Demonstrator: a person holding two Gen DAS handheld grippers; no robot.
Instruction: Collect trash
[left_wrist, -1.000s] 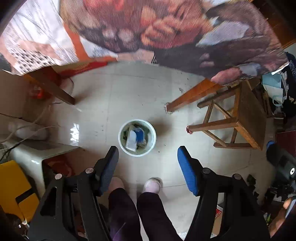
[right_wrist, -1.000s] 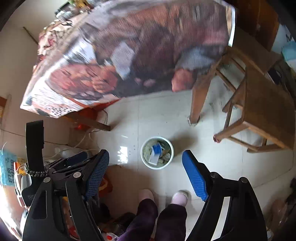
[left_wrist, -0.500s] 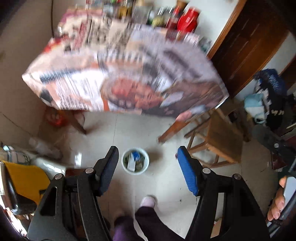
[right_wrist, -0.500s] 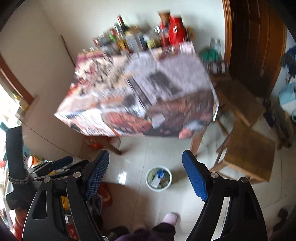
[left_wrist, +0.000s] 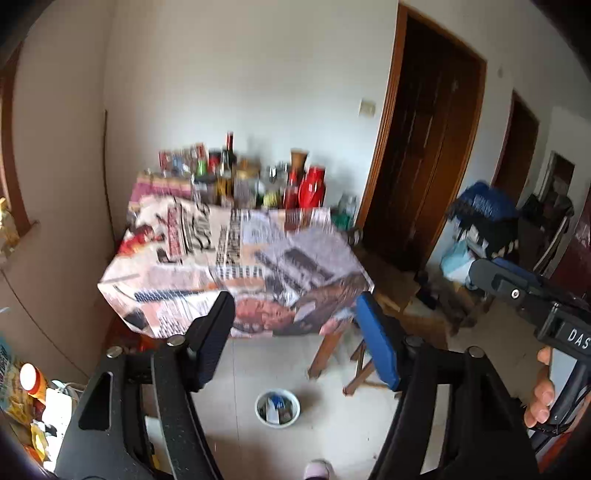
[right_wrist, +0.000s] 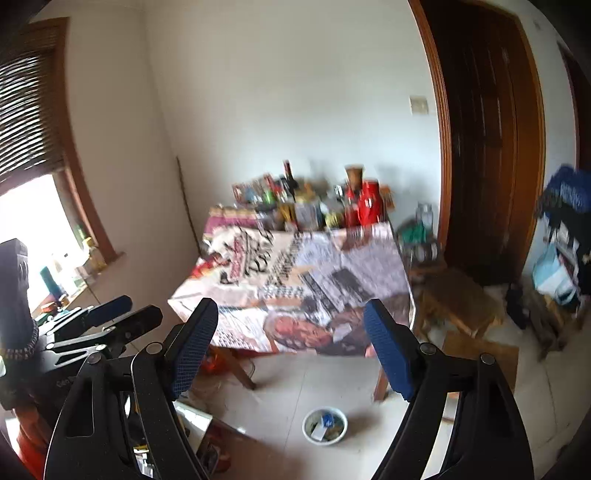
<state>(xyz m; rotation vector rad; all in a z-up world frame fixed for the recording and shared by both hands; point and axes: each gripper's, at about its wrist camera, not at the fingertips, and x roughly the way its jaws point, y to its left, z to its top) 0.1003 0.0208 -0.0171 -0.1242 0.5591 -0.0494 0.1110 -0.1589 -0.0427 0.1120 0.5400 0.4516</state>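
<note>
Both views now rise from the round white trash bucket (left_wrist: 277, 408), at 6 o'clock on the floor. Left hand-held gripper (left_wrist: 295, 343), jaws just widened, and right hand-held gripper (right_wrist: 290, 347) gape empty. Risk: swinging into the newspaper-covered table (left_wrist: 236, 266) topples crowded bottles.

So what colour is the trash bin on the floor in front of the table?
White, or very pale: the trash bin is a small round tub holding scraps, one of them blue. Clearest in the right wrist view.

left gripper (left_wrist: 295, 339) raised, jaws opening, empty | right gripper (right_wrist: 291, 347) raised
</note>
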